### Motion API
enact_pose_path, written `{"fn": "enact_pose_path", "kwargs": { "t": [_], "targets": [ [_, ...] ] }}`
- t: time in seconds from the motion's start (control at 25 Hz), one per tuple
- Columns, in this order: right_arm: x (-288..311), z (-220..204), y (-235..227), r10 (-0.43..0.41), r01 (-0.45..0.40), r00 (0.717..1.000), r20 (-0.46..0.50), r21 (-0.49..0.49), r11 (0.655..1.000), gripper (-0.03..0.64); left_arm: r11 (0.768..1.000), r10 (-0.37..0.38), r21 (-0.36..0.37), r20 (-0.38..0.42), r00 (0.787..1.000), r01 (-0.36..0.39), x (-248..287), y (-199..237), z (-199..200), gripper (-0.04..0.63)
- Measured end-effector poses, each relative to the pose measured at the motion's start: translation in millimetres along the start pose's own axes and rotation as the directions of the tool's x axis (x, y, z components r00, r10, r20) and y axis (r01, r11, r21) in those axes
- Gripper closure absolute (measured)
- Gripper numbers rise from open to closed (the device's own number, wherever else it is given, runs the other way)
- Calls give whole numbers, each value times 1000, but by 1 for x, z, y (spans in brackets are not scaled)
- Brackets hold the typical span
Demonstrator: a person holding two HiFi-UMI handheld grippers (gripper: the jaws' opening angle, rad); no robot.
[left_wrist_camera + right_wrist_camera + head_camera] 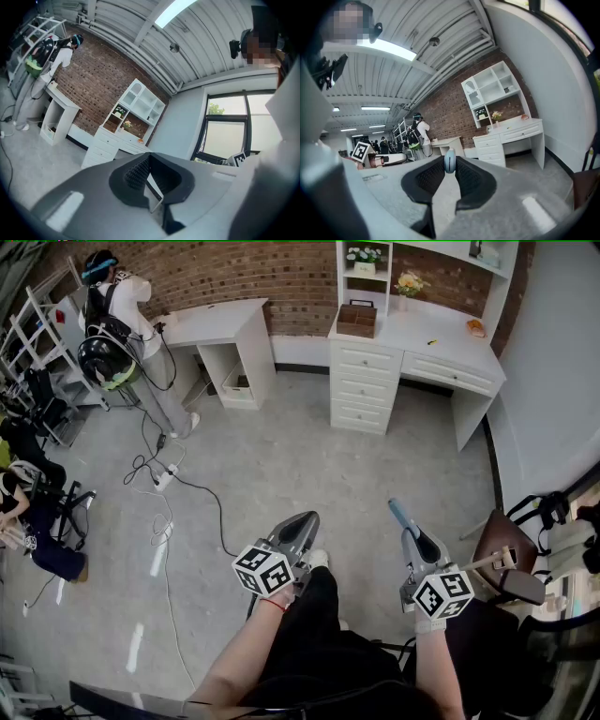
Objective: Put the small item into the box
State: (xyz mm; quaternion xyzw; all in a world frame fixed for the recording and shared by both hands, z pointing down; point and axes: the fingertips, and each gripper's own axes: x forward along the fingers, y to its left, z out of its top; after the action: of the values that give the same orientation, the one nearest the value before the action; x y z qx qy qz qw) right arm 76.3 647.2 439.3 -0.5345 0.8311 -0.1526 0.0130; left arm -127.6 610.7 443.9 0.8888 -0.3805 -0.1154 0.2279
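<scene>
Pinched between the right gripper (pixel 409 529) jaws, low right of the frame: a small blue item (pixel 449 161), thin and smooth. Looks light and hard, maybe slippery, so best held by its flat sides, as now. Left gripper (pixel 307 519) jaws pressed together on nothing; brown box (pixel 356 320) far off on the desk (pixel 422 334), up top.

The 2 grippers have smooth grey shells, and black ribbed pads (pixel 135 171) line the inside of their jaws. The left gripper (pixel 304 521) and the right gripper (pixel 410 532) each carry 1 white marker cube (pixel 263 570) printed with black squares. The person wears black trousers (pixel 319 652), a thin red band (pixel 274 604) at the left wrist and a white cuff (pixel 429 622) at the right wrist.
</scene>
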Motion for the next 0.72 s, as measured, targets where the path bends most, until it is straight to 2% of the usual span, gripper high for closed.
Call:
{"fn": "enact_pose_path", "kwargs": {
  "t": [0.24,0.72],
  "targets": [
    [25,15,-13,-23,23,999,33,-19,1000,549,997,-3,71,8,1000,3,27,11,19,594],
    [96,23,-44,-18,19,999,29,-14,1000,549,991,-22,129,-1,1000,22,97,43,35,594]
  ]
}}
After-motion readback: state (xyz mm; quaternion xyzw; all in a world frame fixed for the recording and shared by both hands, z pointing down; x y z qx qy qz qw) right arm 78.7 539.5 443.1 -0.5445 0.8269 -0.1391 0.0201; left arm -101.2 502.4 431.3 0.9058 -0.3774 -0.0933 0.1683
